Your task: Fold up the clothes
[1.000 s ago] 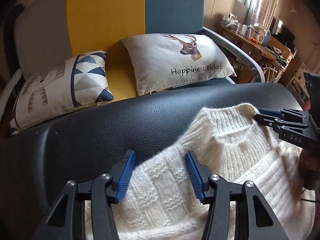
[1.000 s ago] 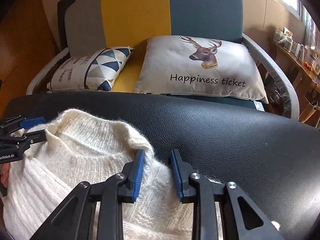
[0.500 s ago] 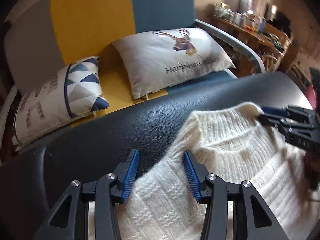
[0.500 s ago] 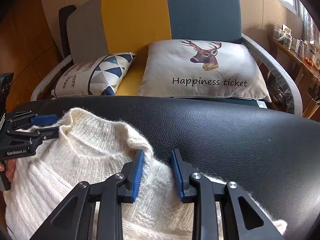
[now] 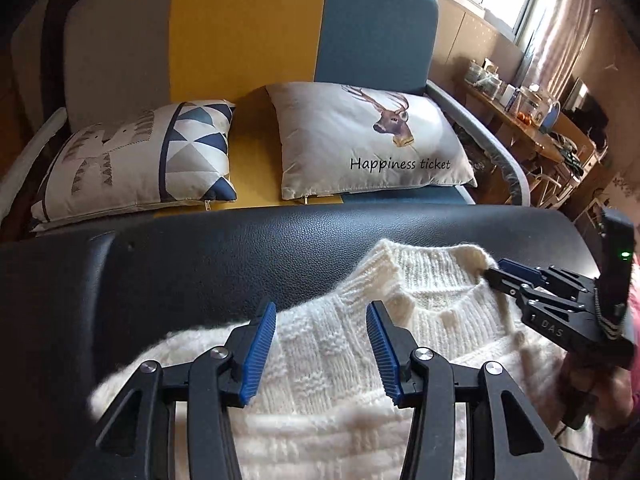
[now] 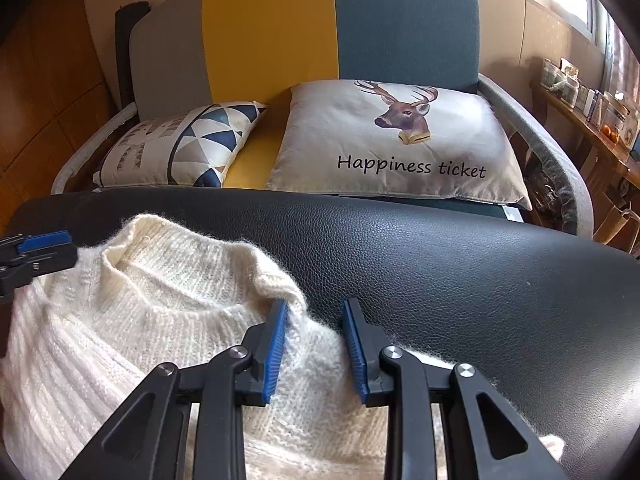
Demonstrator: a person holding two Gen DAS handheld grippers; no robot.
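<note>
1. A white knit sweater [image 5: 420,308] is lying on a black leather surface [image 5: 240,256], with its ribbed collar [image 6: 176,256] facing the sofa [image 6: 404,20]. The garment is covering the near part of the surface, while the far strip and the right-hand side [image 6: 500,280] are showing bare leather.

2. The left gripper [image 5: 322,344] is hovering over the sweater's left shoulder, just beside the collar. Its jaws are standing wide apart, and the knit is showing between the 2 blue pads [image 5: 260,344] without being pinched.

3. The right gripper [image 6: 314,346] is sitting at the collar's right edge, where the knit is meeting the leather. Its jaws are also standing apart. The left pad [image 6: 276,344] is lying against the collar's raised corner, while the other pad is standing clear of the fabric edge.

4. In the left wrist view, the right gripper [image 5: 494,276] is appearing at the right with its tips touching the collar's far corner. In the right wrist view, the left gripper [image 6: 48,246] is entering at the left edge beside the collar.

5. Beyond the surface, 2 cushions are resting on the sofa seat: a deer cushion [image 6: 400,140] lettered "Happiness ticket", and a triangle-patterned cushion [image 6: 180,144] to its left, the 2 lying near each other.

6. A cluttered wooden shelf [image 5: 532,128] is standing at the far right under a window.
</note>
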